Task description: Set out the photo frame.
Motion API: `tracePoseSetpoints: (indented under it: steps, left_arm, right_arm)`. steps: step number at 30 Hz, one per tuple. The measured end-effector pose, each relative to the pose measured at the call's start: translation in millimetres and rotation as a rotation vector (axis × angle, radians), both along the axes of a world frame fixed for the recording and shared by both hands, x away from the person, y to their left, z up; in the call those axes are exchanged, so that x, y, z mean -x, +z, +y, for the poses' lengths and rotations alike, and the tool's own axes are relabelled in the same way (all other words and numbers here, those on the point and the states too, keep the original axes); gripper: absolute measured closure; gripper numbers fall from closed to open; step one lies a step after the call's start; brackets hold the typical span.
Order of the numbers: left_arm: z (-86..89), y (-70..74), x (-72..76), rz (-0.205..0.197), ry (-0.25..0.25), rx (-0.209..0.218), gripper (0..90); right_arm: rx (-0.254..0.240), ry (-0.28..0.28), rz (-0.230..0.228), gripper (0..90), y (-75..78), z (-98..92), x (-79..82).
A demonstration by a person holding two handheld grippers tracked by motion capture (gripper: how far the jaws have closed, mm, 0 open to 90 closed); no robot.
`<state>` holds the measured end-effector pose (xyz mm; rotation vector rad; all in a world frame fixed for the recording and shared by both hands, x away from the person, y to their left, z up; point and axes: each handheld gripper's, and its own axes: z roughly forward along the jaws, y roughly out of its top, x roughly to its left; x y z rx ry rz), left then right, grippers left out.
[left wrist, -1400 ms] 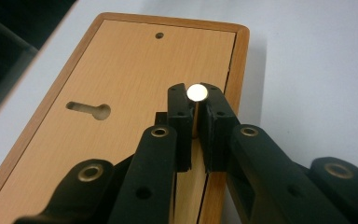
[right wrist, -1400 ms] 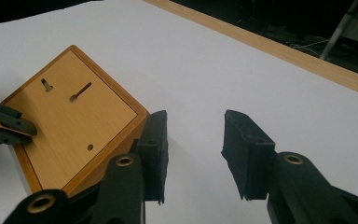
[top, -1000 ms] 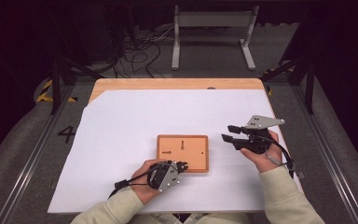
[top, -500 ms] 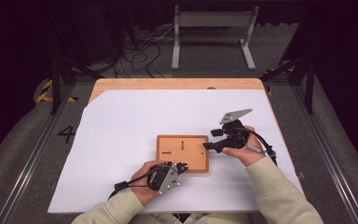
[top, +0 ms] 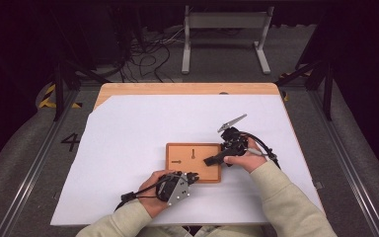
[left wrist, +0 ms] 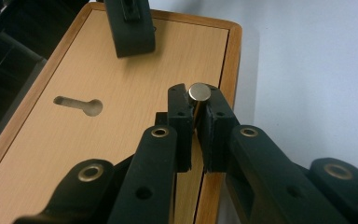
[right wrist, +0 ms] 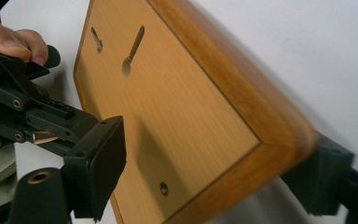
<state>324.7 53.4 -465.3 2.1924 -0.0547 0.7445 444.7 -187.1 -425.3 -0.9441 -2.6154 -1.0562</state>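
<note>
Two keyhole-shaped slots are cut into the flat, rounded-corner orange-brown wooden board, which lies on the white sheet covering the table, near its near edge and a little right of centre. The left gripper, at the board's near edge, is clenched on a small round-headed silver metal pin, held upright between its pads. The right gripper comes in at the board's right side; its jaws have just been opening and now straddle the board's right edge, one over the top face, without pressing on it.
</note>
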Motion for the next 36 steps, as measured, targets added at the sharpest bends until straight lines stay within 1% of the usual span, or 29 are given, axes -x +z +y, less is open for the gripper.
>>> tracePoseSetpoints:
  steps: [1,3,5,7,8,9,11,13,15,17,18,19,20,21,22,23,25,27,29,30,31,33,34,36]
  left_arm:
    - [0.2,-0.1,0.2,0.006,0.003,0.000,83.9]
    - [0.2,0.0,-0.1,0.007,0.004,0.003,83.9]
    - [0.3,0.1,-0.2,0.010,0.004,0.003,83.9]
    - [0.3,0.3,-0.4,0.012,0.004,0.003,83.8]
    - [0.6,0.5,-0.9,0.027,0.007,0.007,83.7]
    - [0.5,0.6,-1.1,0.030,0.008,0.007,83.7]
    - [0.3,1.1,-1.5,0.030,0.008,0.008,83.6]
    - [0.6,1.8,-1.5,0.041,0.012,0.007,83.4]
    - [1.5,2.7,-2.2,0.060,0.005,0.011,82.6]
    - [2.4,3.9,-2.1,0.089,-0.003,0.015,79.3]
    - [2.6,4.4,-2.2,0.106,-0.012,0.017,75.1]
    - [3.6,6.0,-1.4,0.135,-0.023,0.020,69.3]
    - [5.3,8.5,0.0,0.139,-0.027,0.029,64.0]
    - [8.3,11.7,1.8,0.157,-0.028,0.044,60.8]
    - [11.4,15.5,1.6,0.167,-0.039,0.071,58.8]
    - [14.8,18.4,2.3,0.200,-0.035,0.101,56.1]
    - [22.1,24.0,3.4,0.247,-0.029,0.146,51.4]
    - [27.2,29.6,4.3,0.275,-0.024,0.175,45.5]
    - [35.2,39.1,2.8,0.291,-0.016,0.231,42.2]
    - [41.0,44.4,1.4,0.304,0.000,0.264,41.3]
    - [44.6,47.5,-0.6,0.301,0.003,0.285,40.5]
    - [56.2,54.0,-5.1,0.318,0.024,0.346,40.2]
    - [61.1,55.4,-7.1,0.321,0.030,0.371,40.2]
    - [70.4,57.1,-10.6,0.329,0.047,0.395,40.4]
  right_arm:
    - [-0.002,0.006,0.012,24.2,-1.5,1.8,-0.3]
    - [0.001,0.016,0.023,28.3,-3.9,4.8,-0.4]
    - [0.002,0.023,0.039,28.1,-6.5,7.3,-0.5]
    - [-0.005,0.021,0.069,30.4,-8.4,7.0,-1.2]
    - [-0.017,0.018,0.087,32.4,-9.3,5.4,-2.5]
    - [-0.034,0.019,0.099,33.5,-10.3,3.9,-3.4]
    - [-0.043,0.021,0.099,34.5,-11.3,2.8,-3.6]
    - [-0.071,0.020,0.112,38.6,-12.8,-0.3,-3.6]
    - [-0.083,0.026,0.122,41.3,-12.8,-2.1,-4.3]
    - [-0.094,0.036,0.128,43.1,-12.3,-3.3,-4.8]
    - [-0.100,0.041,0.132,44.5,-12.0,-4.0,-5.0]
    - [-0.103,0.044,0.134,45.7,-11.6,-4.4,-5.0]
    - [-0.106,0.050,0.136,46.7,-10.5,-5.0,-4.5]
    - [-0.106,0.056,0.131,47.8,-9.6,-5.3,-4.0]
    - [-0.106,0.063,0.126,48.7,-8.3,-5.6,-3.2]
    - [-0.104,0.070,0.119,49.6,-6.9,-5.5,-2.2]
    - [-0.097,0.083,0.104,50.7,-4.0,-5.4,0.0]
    - [-0.087,0.091,0.085,51.5,-1.4,-5.0,2.7]
    - [-0.082,0.108,0.055,52.4,1.2,-5.0,6.1]
    - [-0.078,0.115,0.042,52.7,2.5,-4.7,7.8]
    - [-0.068,0.124,0.022,53.0,4.5,-4.4,10.4]
    - [-0.051,0.144,-0.017,53.5,7.6,-3.5,14.8]
    - [-0.047,0.153,-0.033,53.7,8.8,-3.1,16.8]
    - [-0.030,0.173,-0.064,54.1,11.2,-2.8,20.7]
